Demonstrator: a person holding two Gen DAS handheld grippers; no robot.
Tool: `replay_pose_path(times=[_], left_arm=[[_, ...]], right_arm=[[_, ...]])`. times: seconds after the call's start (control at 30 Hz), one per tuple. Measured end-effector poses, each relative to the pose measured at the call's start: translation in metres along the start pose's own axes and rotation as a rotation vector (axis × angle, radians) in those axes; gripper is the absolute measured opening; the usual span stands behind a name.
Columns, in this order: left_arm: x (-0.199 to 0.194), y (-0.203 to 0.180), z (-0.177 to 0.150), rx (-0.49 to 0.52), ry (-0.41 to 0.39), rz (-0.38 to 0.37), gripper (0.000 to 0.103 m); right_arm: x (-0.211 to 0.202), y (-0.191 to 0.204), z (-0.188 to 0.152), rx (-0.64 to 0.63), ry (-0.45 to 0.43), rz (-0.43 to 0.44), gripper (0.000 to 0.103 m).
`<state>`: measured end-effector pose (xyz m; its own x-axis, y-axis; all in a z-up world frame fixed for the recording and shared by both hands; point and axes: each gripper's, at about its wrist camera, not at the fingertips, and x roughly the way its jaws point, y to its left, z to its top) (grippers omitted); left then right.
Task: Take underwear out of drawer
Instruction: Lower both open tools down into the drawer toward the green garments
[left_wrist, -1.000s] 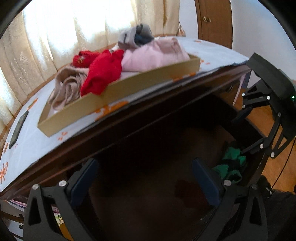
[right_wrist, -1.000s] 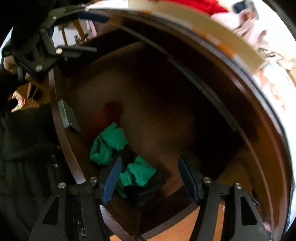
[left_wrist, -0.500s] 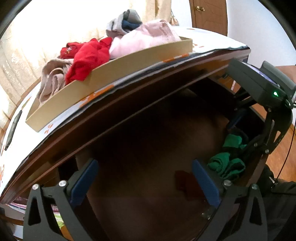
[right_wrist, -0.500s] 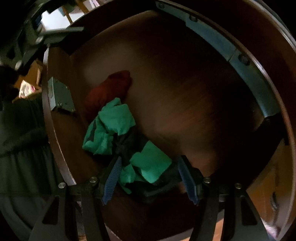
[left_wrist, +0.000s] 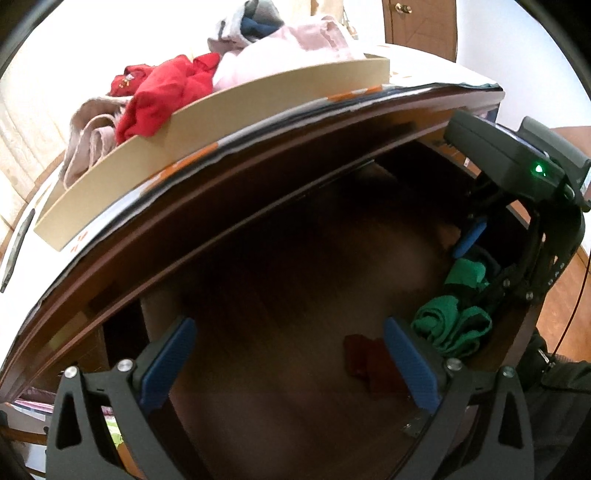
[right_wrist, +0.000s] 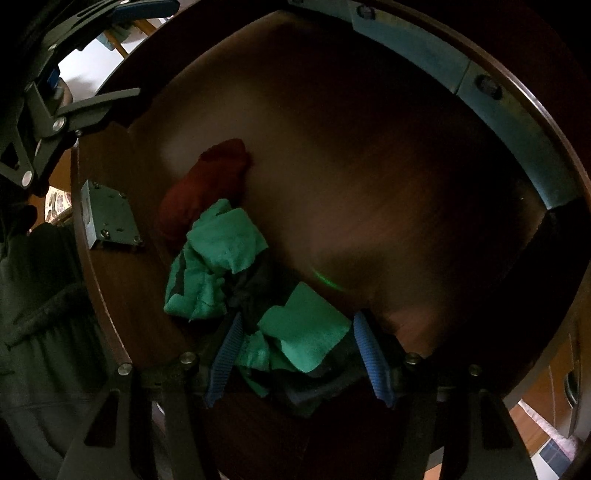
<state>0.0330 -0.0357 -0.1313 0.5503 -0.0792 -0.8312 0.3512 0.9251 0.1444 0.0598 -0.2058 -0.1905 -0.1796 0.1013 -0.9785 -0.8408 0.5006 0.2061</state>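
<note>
— Two grippers are showing over the open drawer (right_wrist: 388, 155), yes?

— Yes. One — the right gripper (right_wrist: 295, 354) — is pointing steeply down into the drawer's near corner, and its jaws are closing with the green and black underwear (right_wrist: 295, 332) lying between them. I cannot tell whether the blue pads (right_wrist: 371, 363) are pressing on the cloth yet.

— Where is the rest of that garment sitting?

— It is bunching on the drawer floor, just beside the front wall, with one green fold spreading up toward a dark red garment (right_wrist: 207, 184) that is touching it.

— And the left gripper (left_wrist: 291, 365)?

— Its fingers are standing wide apart with nothing between them, hovering above the bare wooden floor of the drawer. In its view the underwear is lying off to the right, under the right gripper's frame.

— Anything on the tabletop?

— A cardboard tray (left_wrist: 236, 107) is resting near the edge above the drawer, holding a red garment (left_wrist: 162, 96), a pink one (left_wrist: 280, 51), a beige one (left_wrist: 88, 133) and a grey-and-navy bundle (left_wrist: 251, 18).
</note>
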Motion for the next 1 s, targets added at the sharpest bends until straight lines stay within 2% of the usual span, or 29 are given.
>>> replay_pose_path(times=[0.1,0.2,0.23,0.33,0.5,0.67,0.9,1.0], left_arm=[[0.002,0.002,0.000,-0.013,0.006,-0.008,0.102],[0.003,0.004,-0.001,-0.020,0.011,-0.011,0.102],[0.003,0.002,-0.006,-0.021,0.012,-0.010,0.102],[0.004,0.004,-0.002,-0.022,0.018,-0.011,0.102],[0.008,0.001,-0.001,-0.012,0.036,-0.032,0.102],[0.025,-0.001,-0.004,-0.011,0.116,-0.101,0.102],[0.049,-0.007,0.000,-0.028,0.219,-0.194,0.102],[0.060,-0.011,0.002,-0.038,0.263,-0.238,0.102]], right_arm=[[0.000,-0.004,0.005,-0.003,0.018,0.008,0.047],[0.001,0.000,0.012,-0.018,0.021,-0.013,0.044],[0.003,0.001,0.013,-0.027,0.017,-0.041,0.044],[0.008,0.012,0.017,-0.053,-0.009,-0.113,0.034],[0.003,0.025,0.021,-0.055,-0.095,-0.222,0.022],[-0.002,0.021,0.016,0.006,-0.179,-0.288,0.019],[-0.003,0.019,0.015,0.066,-0.220,-0.280,0.019],[-0.004,0.015,0.017,0.082,-0.227,-0.251,0.019]])
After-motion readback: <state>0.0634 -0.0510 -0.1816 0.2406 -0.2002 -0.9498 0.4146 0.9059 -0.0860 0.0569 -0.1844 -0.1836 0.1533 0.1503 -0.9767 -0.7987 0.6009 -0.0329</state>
